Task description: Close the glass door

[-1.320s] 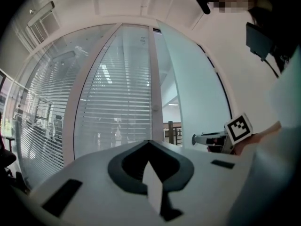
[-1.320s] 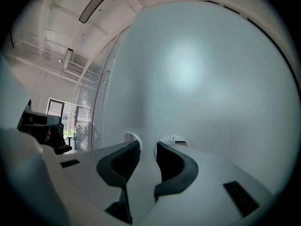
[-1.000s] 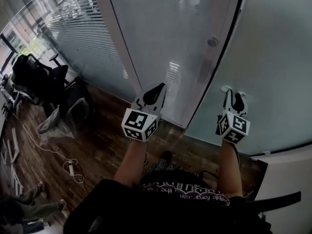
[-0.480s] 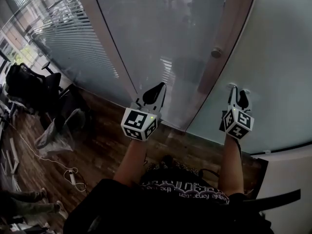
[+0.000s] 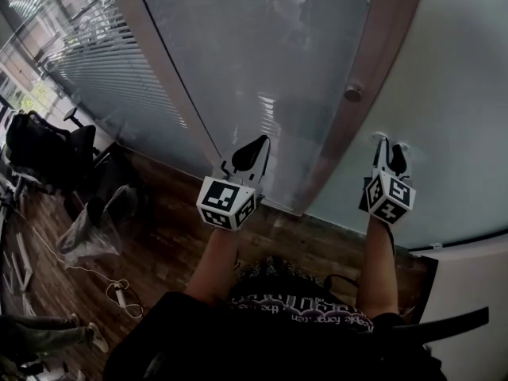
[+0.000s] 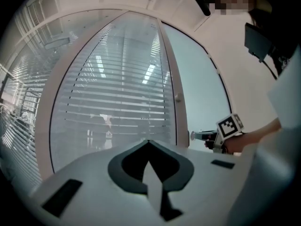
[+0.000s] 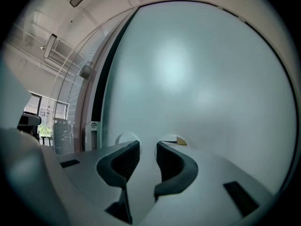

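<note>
Glass door (image 5: 452, 94): frosted pane at the right of the head view, upright. Its left edge sits just beside a tan frame post (image 5: 373, 62). In the right gripper view a dark strip (image 7: 101, 79) runs between that edge and the post; can't tell if it's fully seated.

Right hand-held gripper (image 5: 386, 143): tips at the door's lower left part, touching or nearly so. Jaws slightly spread, nothing between them.

Left hand-held gripper (image 5: 255, 145): jaws pressed together, empty, pointing at the framed pane (image 5: 262, 54) left of the post, with blinds (image 6: 117, 102) behind it.

Round knob (image 5: 352, 94) on the post, above the right hand-held gripper.

Wooden floor (image 5: 159, 236) below. Office chair (image 5: 48, 149) and a loose cable (image 5: 119, 288) are well off to the left.
</note>
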